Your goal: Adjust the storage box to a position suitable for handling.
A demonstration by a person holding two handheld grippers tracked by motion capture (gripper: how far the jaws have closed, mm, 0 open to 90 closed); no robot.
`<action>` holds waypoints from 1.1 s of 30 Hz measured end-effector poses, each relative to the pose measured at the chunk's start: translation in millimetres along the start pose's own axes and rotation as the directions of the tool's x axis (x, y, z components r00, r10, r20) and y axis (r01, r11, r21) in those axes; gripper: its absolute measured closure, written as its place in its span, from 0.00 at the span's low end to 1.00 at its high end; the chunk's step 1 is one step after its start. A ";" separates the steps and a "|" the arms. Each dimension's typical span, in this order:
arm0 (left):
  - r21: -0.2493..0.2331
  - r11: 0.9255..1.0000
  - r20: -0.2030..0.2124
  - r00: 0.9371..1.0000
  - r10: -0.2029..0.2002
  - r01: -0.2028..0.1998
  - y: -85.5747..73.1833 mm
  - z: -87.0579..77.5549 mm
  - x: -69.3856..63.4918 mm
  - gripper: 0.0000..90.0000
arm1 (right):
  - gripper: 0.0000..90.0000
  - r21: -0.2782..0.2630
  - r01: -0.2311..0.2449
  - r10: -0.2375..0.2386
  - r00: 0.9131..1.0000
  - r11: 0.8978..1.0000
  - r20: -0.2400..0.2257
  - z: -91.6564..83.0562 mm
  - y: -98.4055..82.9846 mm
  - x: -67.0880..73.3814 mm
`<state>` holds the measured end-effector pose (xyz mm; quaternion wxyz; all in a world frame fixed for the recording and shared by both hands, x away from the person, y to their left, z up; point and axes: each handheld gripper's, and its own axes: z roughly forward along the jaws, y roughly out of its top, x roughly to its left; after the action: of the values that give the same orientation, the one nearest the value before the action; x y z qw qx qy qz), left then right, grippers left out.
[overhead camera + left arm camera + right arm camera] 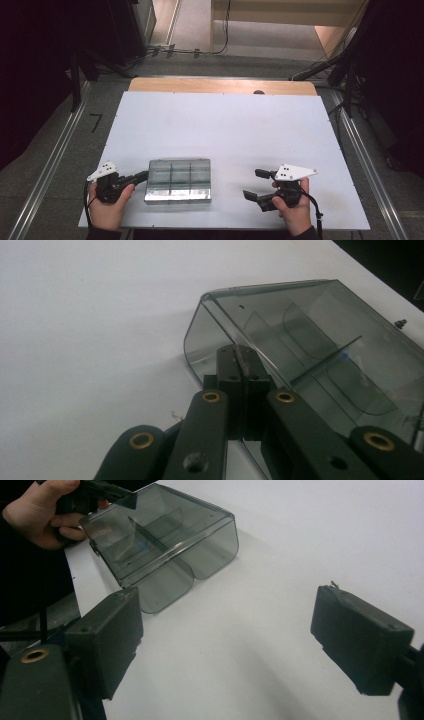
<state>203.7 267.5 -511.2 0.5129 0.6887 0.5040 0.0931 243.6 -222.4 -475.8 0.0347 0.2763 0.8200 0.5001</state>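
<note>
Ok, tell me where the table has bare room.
The white table is bare from the clear box to the far edge, and between box and right gripper. Only the near-left corner is crowded: left gripper pinches the box wall.

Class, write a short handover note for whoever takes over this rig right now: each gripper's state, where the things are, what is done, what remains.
Left gripper: shut on the wall edge of the clear smoky-grey plastic compartment box.
Right gripper: open, nothing between its jaws, right of the box and apart from it.
Box: near the front edge of the white table; its compartments look empty.
Done: left grip taken.
Left: probably a right-hand grip or a move; unclear.
</note>
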 end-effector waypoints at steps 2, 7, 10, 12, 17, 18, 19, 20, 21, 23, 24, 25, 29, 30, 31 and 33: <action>-0.001 1.000 0.008 1.000 -0.006 0.006 -1.7 -1.7 -0.9 1.00 | 0.11 -0.001 -0.006 0.006 1.000 1.000 0.006 -3.9 -2.2 -2.1; -0.003 1.000 0.008 1.000 -0.016 0.016 -3.8 -1.3 -4.5 1.00 | 0.11 0.000 -0.010 0.010 1.000 1.000 0.026 -12.4 -6.5 -5.9; -0.002 1.000 0.013 1.000 -0.012 0.012 -3.8 2.1 -8.2 1.00 | 0.11 0.000 -0.016 0.016 0.999 1.000 0.037 -17.5 -8.6 -7.2; 0.000 1.000 0.016 1.000 -0.007 0.007 -3.6 4.7 -10.7 1.00 | 0.11 -0.001 -0.013 0.013 0.999 1.000 0.043 -20.3 -10.2 -8.6; 0.014 1.000 0.029 1.000 -0.002 0.002 -3.9 11.3 -16.9 1.00 | 0.11 0.004 -0.037 0.037 0.998 0.999 0.049 -25.4 -16.3 -11.6; 0.018 1.000 0.031 1.000 0.003 -0.004 -4.0 12.6 -18.0 1.00 | 0.11 0.009 -0.034 0.033 0.998 0.999 0.052 -25.8 -17.5 -12.3; 0.020 1.000 0.034 0.999 0.002 -0.003 -4.0 13.8 -19.5 1.00 | 0.11 0.011 -0.036 0.036 0.998 0.999 0.054 -26.1 -18.4 -12.7; 0.020 1.000 0.037 0.999 0.004 -0.004 -3.9 15.3 -21.0 1.00 | 0.11 0.013 -0.038 0.037 0.998 0.999 0.053 -26.4 -19.2 -13.1; 0.022 1.000 0.041 0.999 0.007 -0.007 -3.9 16.9 -22.7 1.00 | 0.11 0.016 -0.041 0.040 0.998 0.999 0.056 -26.8 -19.8 -13.3; 0.029 0.999 0.053 0.999 0.013 -0.015 -3.8 20.1 -26.3 1.00 | 0.11 0.016 -0.039 0.038 0.998 0.999 0.058 -27.8 -20.7 -13.9; 0.032 0.999 0.058 0.998 0.018 -0.020 -3.7 21.7 -28.0 1.00 | 0.11 0.017 -0.039 0.038 0.997 0.999 0.062 -28.5 -21.2 -14.0; 0.034 0.999 0.062 0.998 0.022 -0.024 -3.7 23.4 -29.6 1.00 | 0.11 0.017 -0.038 0.037 0.997 0.999 0.063 -29.2 -21.7 -14.4; 0.044 0.998 0.073 0.997 0.035 -0.038 -3.5 29.1 -35.6 1.00 | 0.11 0.013 -0.050 0.049 0.997 0.999 0.064 -32.9 -24.8 -16.1; 0.047 0.998 0.075 0.997 0.037 -0.041 -3.3 30.1 -36.9 1.00 | 0.11 0.011 -0.052 0.051 0.997 0.999 0.061 -33.7 -25.8 -16.6; 0.047 0.998 0.077 0.996 0.037 -0.041 -3.2 31.3 -38.3 1.00 | 0.11 0.010 -0.054 0.054 0.997 0.998 0.061 -34.3 -26.6 -16.7; 0.048 0.998 0.072 0.997 0.035 -0.038 -2.7 33.8 -40.6 1.00 | 0.11 0.012 -0.055 0.054 0.997 0.998 0.063 -35.7 -27.6 -16.7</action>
<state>204.6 214.7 -513.0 0.5115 0.7131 0.4750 0.0654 234.2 -268.7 -484.8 0.0450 0.3145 0.8141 0.4861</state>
